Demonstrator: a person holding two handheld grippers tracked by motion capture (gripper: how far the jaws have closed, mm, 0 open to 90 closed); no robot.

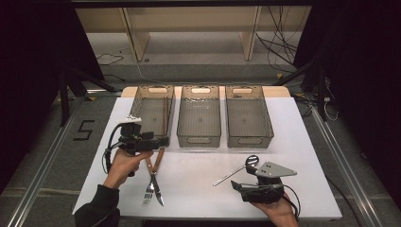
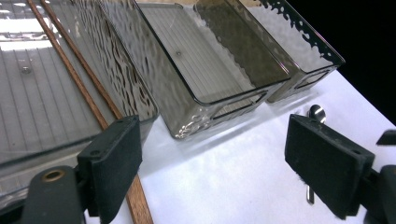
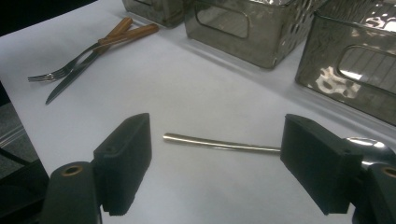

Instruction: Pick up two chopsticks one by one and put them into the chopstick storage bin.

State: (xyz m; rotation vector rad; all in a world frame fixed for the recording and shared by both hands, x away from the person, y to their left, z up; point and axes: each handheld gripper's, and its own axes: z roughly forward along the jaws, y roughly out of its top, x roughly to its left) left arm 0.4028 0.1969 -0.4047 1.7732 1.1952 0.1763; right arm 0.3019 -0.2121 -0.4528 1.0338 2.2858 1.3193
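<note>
The right gripper (image 3: 215,163), jaws wide apart, hovers low over the spoon (image 3: 219,143), which lies flat on the tabletop (image 3: 187,79) at lower centre. Thin, stiff, slick metal, likely light; best pinched across mid-handle. The left gripper (image 2: 212,168), also open, hangs at the left bin (image 1: 152,111), above fork (image 1: 149,189) and knife (image 1: 158,191).

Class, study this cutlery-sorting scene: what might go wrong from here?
1. The fork and knife lie crossed; gripping one may drag the other.
2. The thin spoon lies flat between the open right tongs, so it may slip when pinched.
3. The left tongs hang near the left bin and might knock it.
</note>
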